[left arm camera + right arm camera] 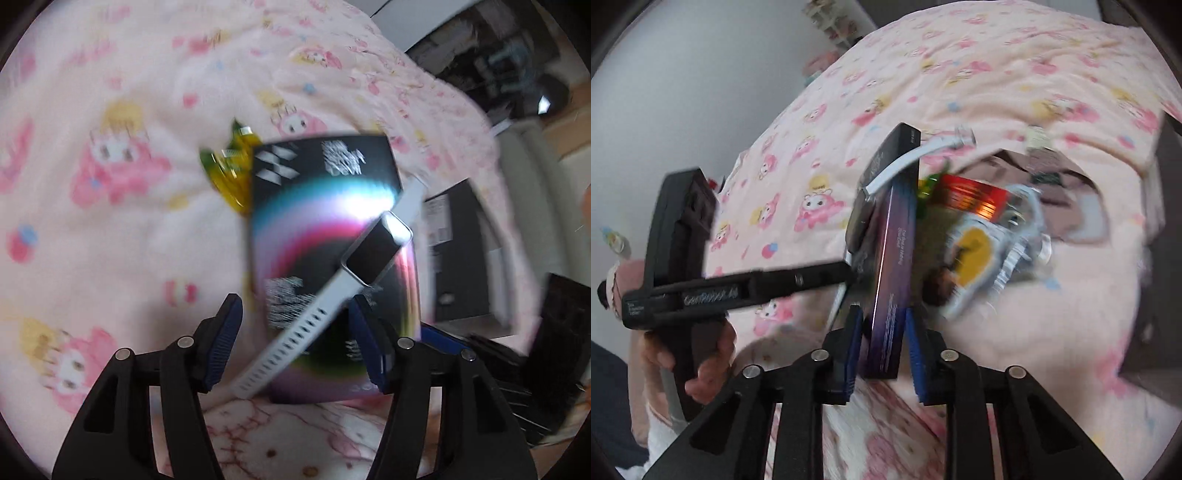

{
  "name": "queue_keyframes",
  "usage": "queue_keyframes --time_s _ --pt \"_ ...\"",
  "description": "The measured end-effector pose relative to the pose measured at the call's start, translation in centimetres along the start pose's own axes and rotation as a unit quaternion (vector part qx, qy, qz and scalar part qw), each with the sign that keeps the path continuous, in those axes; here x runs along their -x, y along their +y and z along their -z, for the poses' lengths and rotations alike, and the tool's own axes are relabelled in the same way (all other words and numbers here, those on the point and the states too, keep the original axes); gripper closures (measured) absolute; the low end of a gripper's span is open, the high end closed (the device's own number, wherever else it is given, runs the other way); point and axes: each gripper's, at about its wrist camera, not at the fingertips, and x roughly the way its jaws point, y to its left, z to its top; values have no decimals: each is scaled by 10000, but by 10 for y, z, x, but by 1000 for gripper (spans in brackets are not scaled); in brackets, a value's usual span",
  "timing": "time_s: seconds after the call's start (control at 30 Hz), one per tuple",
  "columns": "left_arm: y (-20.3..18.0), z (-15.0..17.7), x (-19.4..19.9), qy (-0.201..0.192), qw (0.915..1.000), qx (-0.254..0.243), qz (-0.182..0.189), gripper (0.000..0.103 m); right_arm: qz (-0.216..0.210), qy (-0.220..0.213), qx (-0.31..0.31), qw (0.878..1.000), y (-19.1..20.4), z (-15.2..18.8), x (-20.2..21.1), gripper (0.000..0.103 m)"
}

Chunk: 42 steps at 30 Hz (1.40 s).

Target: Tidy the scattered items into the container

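My right gripper (881, 347) is shut on the lower edge of a flat black box with a rainbow ring (892, 266) and holds it upright over the bed. The box's face shows in the left wrist view (328, 258). A smartwatch with a white strap (376, 254) lies against that face; its body and strap also show in the right wrist view (862, 218). My left gripper (295, 339) is open, its blue pads on either side of the strap's lower end. A brown container (1071, 206) holds red, yellow and silver snack packets (975, 243) behind the box.
A pink cartoon-print blanket (110, 184) covers the bed. A green-yellow packet (229, 166) peeks out behind the box's top left. Black boxes and a shelf (461, 251) stand at the right. A white wall (683, 92) rises at the left.
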Motion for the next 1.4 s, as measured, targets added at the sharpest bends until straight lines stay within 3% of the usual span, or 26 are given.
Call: queue_keyframes --time_s 0.07,0.23,0.3,0.43,0.6,0.67,0.73,0.8,0.87,1.03,1.13,1.27,1.37,1.4 --pt "-7 -2 0 -24 9997 -112 -233 43 335 -10 97 9994 -3 6 5 89" --pt "-17 -1 -3 176 9985 -437 291 43 -19 -15 -121 9999 -6 3 2 88" --pt "-34 -3 -17 441 9963 -622 393 42 202 3 -12 9998 -2 1 -5 87" --pt "-36 -14 -32 618 9952 -754 -69 43 449 134 95 9989 -1 -2 -19 82" --pt "-4 -39 -31 222 9937 -417 -1017 44 700 367 96 9968 -7 0 -38 80" --pt "22 -41 -26 164 9946 -61 -1027 44 635 463 -133 9968 -15 2 -42 75" --pt "37 -37 -16 60 9972 155 -731 46 552 491 -225 9970 -20 2 -43 74" --pt "31 -29 -4 -18 9999 -31 -159 46 623 404 -136 9971 -18 0 -40 74" --pt "15 -25 -1 6 9994 -357 -40 45 678 216 -15 9975 -13 -6 -37 74" --pt "-36 -21 -23 89 9884 -1448 -455 33 591 217 -74 9980 -10 -16 -48 73" --pt "-49 -21 -35 183 9811 -1762 -776 29 667 204 36 9976 -7 -14 -50 73" --pt "-40 -34 -41 200 9823 -1561 -1012 24 783 281 16 9965 -9 -14 -55 73" --pt "-3 -42 -37 116 9880 -881 -1261 30 670 248 -55 9974 -13 -12 -55 72" --pt "10 -43 -34 108 9912 -621 -1166 30 656 263 -72 9975 -13 -11 -55 72"
